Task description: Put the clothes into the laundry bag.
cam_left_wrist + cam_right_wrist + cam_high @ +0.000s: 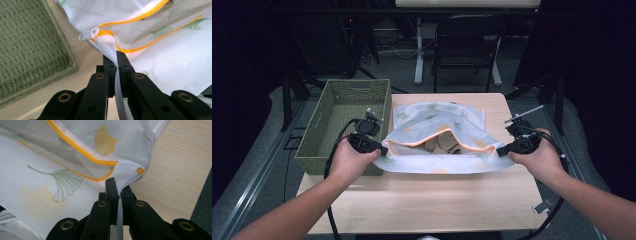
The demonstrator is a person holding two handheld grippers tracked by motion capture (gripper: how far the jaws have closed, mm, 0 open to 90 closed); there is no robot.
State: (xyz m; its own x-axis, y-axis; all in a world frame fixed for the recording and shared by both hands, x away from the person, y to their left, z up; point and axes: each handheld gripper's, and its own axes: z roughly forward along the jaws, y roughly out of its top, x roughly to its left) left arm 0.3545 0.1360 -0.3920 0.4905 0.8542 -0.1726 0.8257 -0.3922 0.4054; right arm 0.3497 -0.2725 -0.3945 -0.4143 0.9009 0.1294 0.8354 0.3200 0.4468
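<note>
A white mesh bag [437, 137] with an orange zipper and a ginkgo-leaf print lies on the wooden table [427, 200]. Its zipper mouth gapes, and brownish contents [443, 145] show inside. My left gripper [382, 149] is shut on the bag's left corner, pinching mesh [110, 47] just below the white zipper pull [87, 35]. My right gripper [502, 150] is shut on the bag's right corner; in the right gripper view its tips [117, 188] clamp the mesh [125, 175] where the orange zipper [82, 152] ends. The bag hangs stretched between the two grippers.
A green woven basket [344, 122] stands at the table's left, touching the bag's side; its wall [30, 50] is close to my left gripper. Bare wood [180, 162] lies to the right of the bag. A dark chair [467, 45] stands beyond the table.
</note>
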